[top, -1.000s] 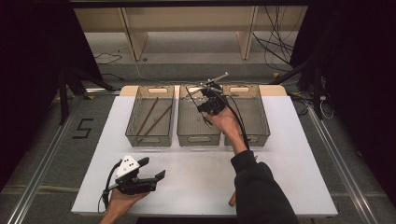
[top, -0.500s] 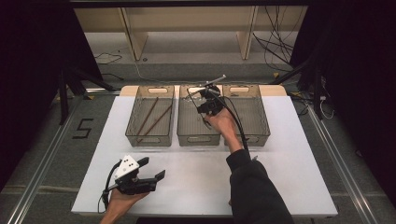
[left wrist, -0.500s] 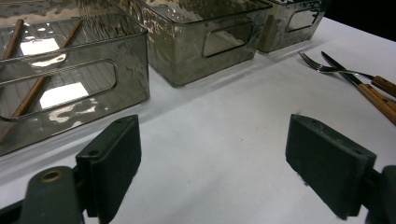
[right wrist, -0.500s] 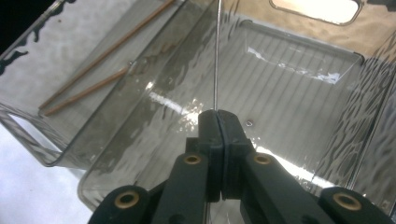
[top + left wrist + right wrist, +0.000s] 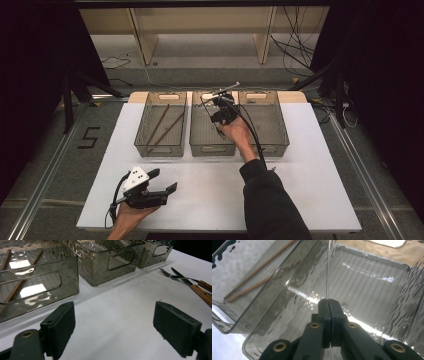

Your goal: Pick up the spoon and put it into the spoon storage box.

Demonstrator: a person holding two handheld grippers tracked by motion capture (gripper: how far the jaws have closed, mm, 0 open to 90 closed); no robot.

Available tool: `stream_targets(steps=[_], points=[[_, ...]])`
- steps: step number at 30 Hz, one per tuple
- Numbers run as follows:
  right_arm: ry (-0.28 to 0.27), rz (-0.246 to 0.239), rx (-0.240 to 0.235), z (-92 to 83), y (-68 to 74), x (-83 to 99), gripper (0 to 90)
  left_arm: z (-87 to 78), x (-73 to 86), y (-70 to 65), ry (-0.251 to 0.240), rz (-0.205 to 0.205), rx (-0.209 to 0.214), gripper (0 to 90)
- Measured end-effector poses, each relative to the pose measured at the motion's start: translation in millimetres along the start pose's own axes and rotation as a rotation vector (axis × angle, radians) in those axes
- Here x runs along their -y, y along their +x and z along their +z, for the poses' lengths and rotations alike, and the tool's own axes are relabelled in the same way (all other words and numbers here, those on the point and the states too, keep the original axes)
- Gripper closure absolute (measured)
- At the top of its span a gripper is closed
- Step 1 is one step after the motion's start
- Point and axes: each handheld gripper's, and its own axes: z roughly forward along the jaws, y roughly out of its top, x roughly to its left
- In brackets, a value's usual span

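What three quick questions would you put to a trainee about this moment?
1. True or false: the left gripper is shut.
2. Which bin holds the two chopsticks: A left, B middle, C right?
3. What is the right gripper clamped on, and over which bin?
Key: 1 false, its jaws stand wide open. 2 A. 3 a thin metal utensil, over the middle bin.
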Motion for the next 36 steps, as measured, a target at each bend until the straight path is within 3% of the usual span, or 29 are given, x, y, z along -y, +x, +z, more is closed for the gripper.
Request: stream_targets(steps=[6,11,17,26,36], points=[[0.008,0.003,0.0,4.7,-0.2,0.9,88.9,-0.3,0.0,0.3,0.001,-0.001,0.001,17.4],[-0.01,0.008,-0.049,3.6,2.2,0.3,73.6,-0.5,-0.1,0.7,-0.001,0.001,-0.001,17.4],[-0.021,-0.019,-0.081,-5.3,4.7,0.7,64.3,0.0,0.2,0.2,0.0,-0.003,0.0,17.3],[-0.031,-0.092,-0.126,-30.7,10.8,11.9,49.7,0.3,0.4,0.3,0.002,-0.005,-0.001,17.2],[-0.041,-0.144,-0.153,-72.1,13.3,44.8,40.7,0.5,0.4,0.2,0.003,0.001,-0.005,17.2]])
